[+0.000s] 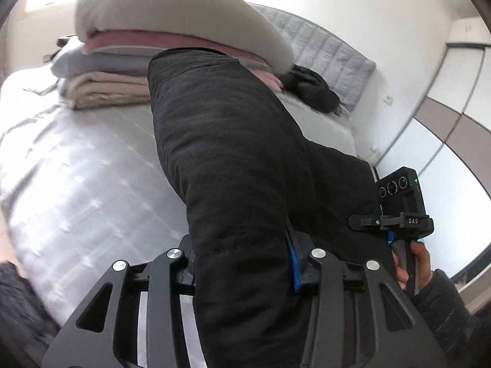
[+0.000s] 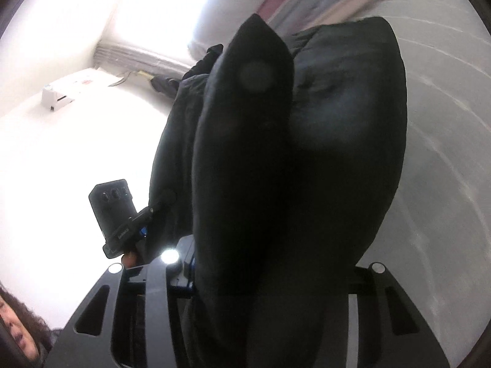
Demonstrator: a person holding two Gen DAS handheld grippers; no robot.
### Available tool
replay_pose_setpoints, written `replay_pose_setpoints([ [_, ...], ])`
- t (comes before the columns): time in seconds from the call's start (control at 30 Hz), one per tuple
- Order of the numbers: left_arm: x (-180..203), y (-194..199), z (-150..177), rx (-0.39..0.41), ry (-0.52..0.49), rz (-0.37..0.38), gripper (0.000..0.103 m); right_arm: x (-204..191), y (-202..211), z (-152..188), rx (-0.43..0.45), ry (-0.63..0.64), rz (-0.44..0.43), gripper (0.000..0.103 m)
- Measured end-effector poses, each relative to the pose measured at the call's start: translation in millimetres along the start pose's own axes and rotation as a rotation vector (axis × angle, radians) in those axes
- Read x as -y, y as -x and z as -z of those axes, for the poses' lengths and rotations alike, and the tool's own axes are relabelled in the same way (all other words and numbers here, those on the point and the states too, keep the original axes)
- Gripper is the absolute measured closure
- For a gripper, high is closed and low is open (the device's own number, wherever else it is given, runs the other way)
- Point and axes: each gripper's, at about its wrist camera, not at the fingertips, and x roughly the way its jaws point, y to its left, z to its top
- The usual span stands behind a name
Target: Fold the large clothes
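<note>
A large black padded garment [image 1: 233, 159] hangs between both grippers above a bed. My left gripper [image 1: 245, 263] is shut on the garment's edge; the cloth drapes over the fingers and hides the tips. The right gripper's body [image 1: 399, 214] shows at the right of the left wrist view, held by a hand. In the right wrist view my right gripper [image 2: 245, 270] is shut on the same black garment [image 2: 291, 153], which fills the middle of the view and covers the fingers. The left gripper's body [image 2: 119, 214] shows at the left there.
A grey quilted mattress [image 1: 86, 178] lies below. A stack of folded blankets and a white pillow [image 1: 129, 58] sits at its far end. Another dark garment [image 1: 313, 89] lies beyond it. A wardrobe [image 1: 454, 116] stands at the right. The person's face [image 2: 15, 331] shows at the lower left.
</note>
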Motion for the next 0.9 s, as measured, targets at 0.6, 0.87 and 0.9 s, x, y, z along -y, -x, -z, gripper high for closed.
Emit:
replay_pose_setpoints([
  [0.6, -310.0, -41.4, 1.1, -0.096, 0.506, -0.008, 0.019, 79.2, -236.2, -98.0, -0.166, -0.148, 0.140, 0.027],
  [0.87, -261.2, 45.1, 14.0, 0.020, 0.395, -0.414, 0.014, -26.1, -172.4, -56.6, 0.069, 0.196, 0.690, 0.008],
  [0.9, -244.6, 54.6, 19.7, 0.037, 0.377, -0.456, 0.014, -45.0, -171.5, -49.6, 0.089, 0.238, 0.855, 0.007],
])
